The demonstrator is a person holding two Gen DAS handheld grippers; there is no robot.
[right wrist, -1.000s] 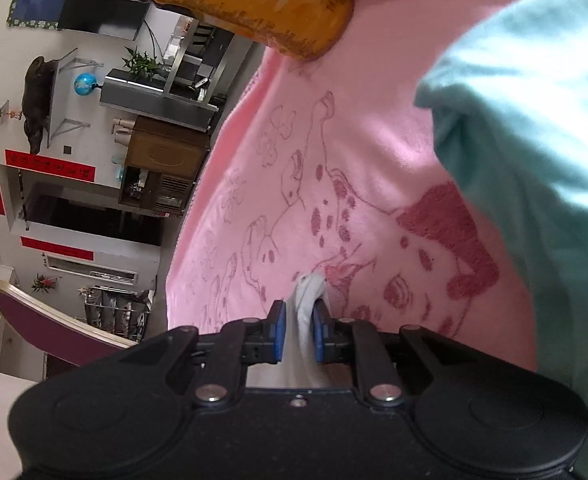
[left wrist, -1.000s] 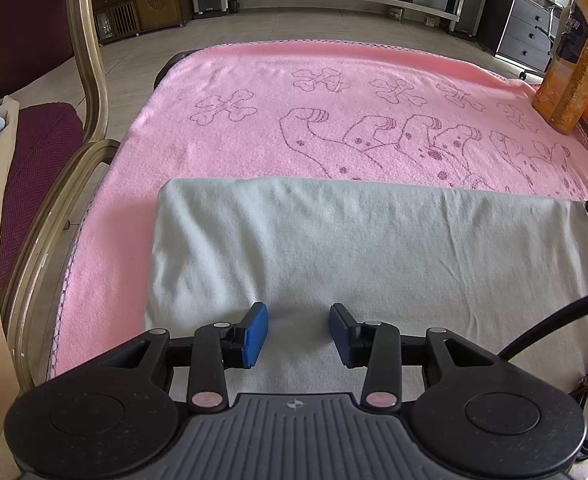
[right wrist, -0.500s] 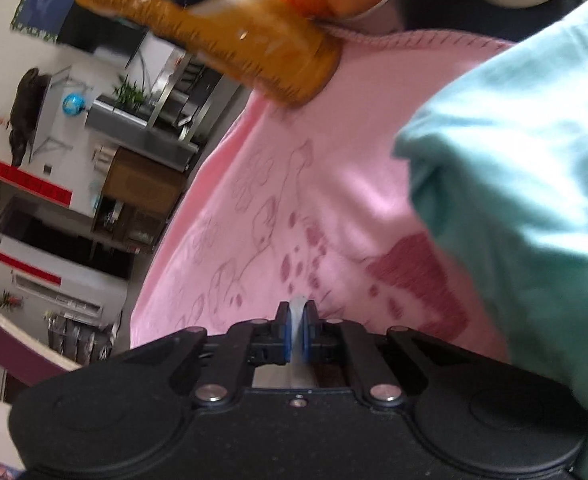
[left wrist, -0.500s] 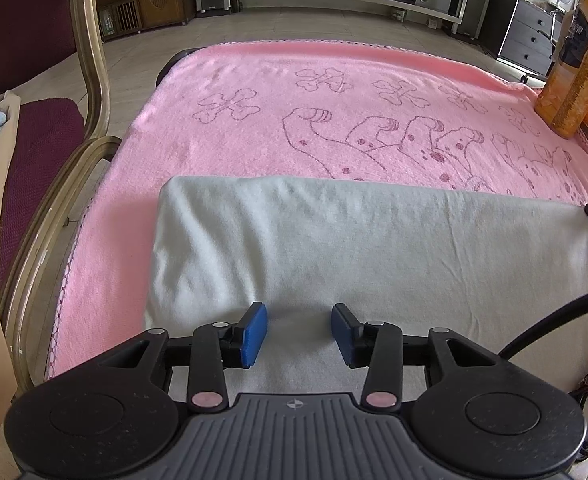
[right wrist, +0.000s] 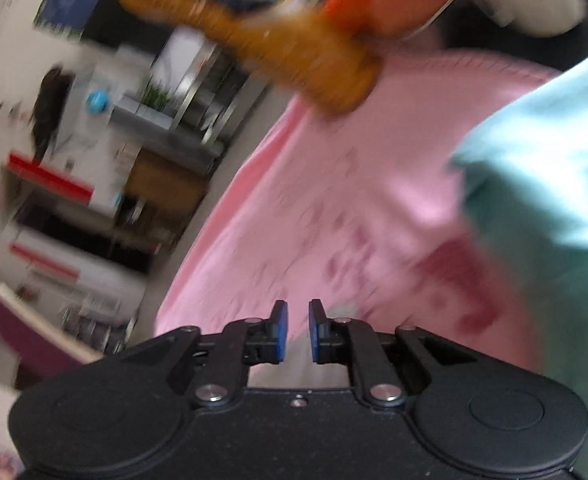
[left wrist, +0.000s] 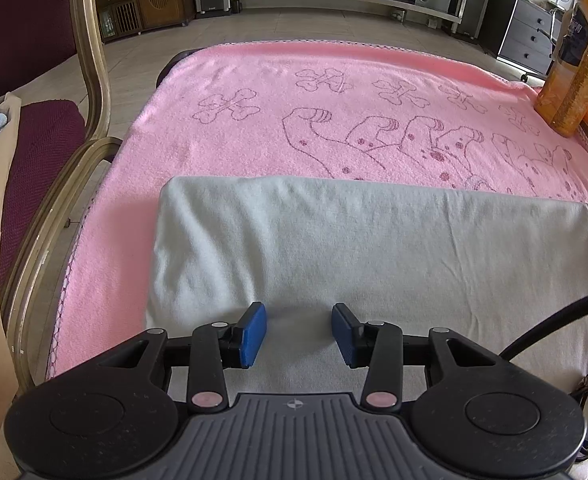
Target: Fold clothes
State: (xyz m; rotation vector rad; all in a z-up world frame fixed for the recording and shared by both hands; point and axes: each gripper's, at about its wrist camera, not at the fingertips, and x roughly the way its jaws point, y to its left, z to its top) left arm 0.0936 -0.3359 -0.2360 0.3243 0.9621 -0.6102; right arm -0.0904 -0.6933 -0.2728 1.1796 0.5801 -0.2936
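Grey cloth (left wrist: 374, 248), a garment folded into a long band, lies flat on the pink towel (left wrist: 334, 128), its near part under the left gripper (left wrist: 298, 334), whose jaws stand apart above it with nothing between them, likely poised over the band to steady it or take it for the next fold. At the band's far right end the right gripper (right wrist: 296, 330) has just been opening; its pads now show a bare gap, so that corner looks released onto the towel.

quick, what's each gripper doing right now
left gripper: open, holding nothing, over the pale cloth.
right gripper: jaws have just been opening, nothing between them.
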